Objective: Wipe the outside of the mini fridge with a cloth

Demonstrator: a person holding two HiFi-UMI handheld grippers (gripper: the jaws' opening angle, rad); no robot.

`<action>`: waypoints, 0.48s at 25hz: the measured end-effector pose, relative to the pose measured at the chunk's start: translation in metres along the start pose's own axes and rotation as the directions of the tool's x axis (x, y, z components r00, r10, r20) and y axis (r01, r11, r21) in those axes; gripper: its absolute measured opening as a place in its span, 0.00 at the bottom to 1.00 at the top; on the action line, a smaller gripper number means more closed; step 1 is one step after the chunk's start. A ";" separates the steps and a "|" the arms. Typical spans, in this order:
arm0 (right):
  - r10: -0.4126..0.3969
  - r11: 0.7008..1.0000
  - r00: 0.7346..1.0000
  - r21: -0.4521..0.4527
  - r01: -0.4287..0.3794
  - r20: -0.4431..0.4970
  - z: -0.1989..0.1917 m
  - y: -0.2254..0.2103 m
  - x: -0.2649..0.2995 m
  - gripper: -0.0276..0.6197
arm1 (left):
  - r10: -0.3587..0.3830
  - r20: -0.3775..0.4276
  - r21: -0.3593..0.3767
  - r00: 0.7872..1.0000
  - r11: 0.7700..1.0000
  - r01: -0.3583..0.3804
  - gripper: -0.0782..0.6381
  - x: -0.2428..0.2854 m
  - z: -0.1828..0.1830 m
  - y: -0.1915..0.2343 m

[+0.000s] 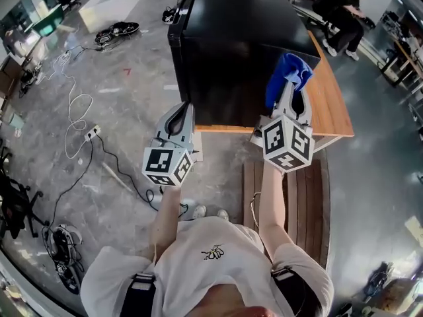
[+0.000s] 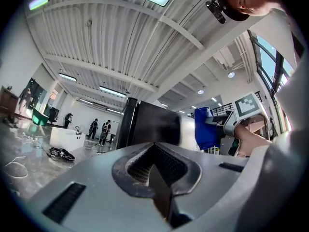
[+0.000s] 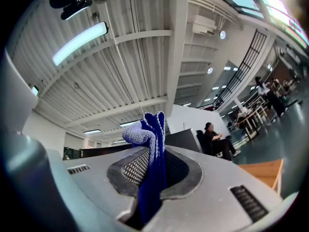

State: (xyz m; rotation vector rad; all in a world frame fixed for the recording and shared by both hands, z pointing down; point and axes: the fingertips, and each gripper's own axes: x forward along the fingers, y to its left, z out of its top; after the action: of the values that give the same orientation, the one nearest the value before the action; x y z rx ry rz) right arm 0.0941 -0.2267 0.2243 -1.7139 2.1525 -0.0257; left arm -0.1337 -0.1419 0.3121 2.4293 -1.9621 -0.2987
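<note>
Wiping target: black boxy mini fridge (image 1: 244,51), upright on the light wooden worktop (image 1: 330,104), filling its left part. Bare wood shows to the right and as a thin strip in front.
Left claw (image 1: 178,116): pressed closed on nothing, held off the fridge's near left corner, not touching it.
Right claw (image 1: 295,96): clamped on the blue knitted cloth (image 1: 289,74), up by the fridge's near right corner.
Cloth position: in front of that corner. Can't tell if it touches the panel yet.
Cloth axis: long axis runs along the jaws. The free bunch sticks out past the tips toward the fridge, with one fold drooping to the left.
Stage: looks like approach, wipe not started.
Risk 1: only a narrow fold is pinched, so drag on the panel could pull the cloth out.
Risk 2: the bunch is short past the tips, so a steep angle puts hard claw on the black finish and may scuff it.
Risk 3: nothing braces the fridge, so a firm sideways stroke could slide it on the worktop.
</note>
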 end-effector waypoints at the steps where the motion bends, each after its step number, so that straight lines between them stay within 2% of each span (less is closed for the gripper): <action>1: 0.046 0.999 0.999 0.025 -0.045 -0.015 -0.009 0.022 0.001 0.14 | 0.012 0.001 0.000 1.000 1.000 -0.012 0.12 -0.003 0.002 0.006; 4: 0.176 0.983 0.983 0.058 -0.173 -0.060 -0.034 0.091 0.003 0.14 | 0.049 0.006 0.001 0.999 0.999 -0.049 0.12 -0.018 0.010 0.023; 7: 0.282 0.959 0.955 0.068 -0.276 -0.096 -0.059 0.155 0.006 0.14 | 0.098 0.009 0.003 0.995 0.995 -0.098 0.12 -0.035 0.014 0.046; 12: 0.372 0.928 0.918 0.033 -0.371 -0.137 -0.100 0.230 0.017 0.14 | 0.194 0.019 -0.003 0.981 0.981 -0.194 0.12 -0.066 0.012 0.095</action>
State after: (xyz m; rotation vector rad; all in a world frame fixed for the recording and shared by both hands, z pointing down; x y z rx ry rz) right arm -0.1548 -0.2072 0.2541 -1.3050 2.5467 -0.0518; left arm -0.2404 -0.0975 0.3213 2.2184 -2.1837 -0.3197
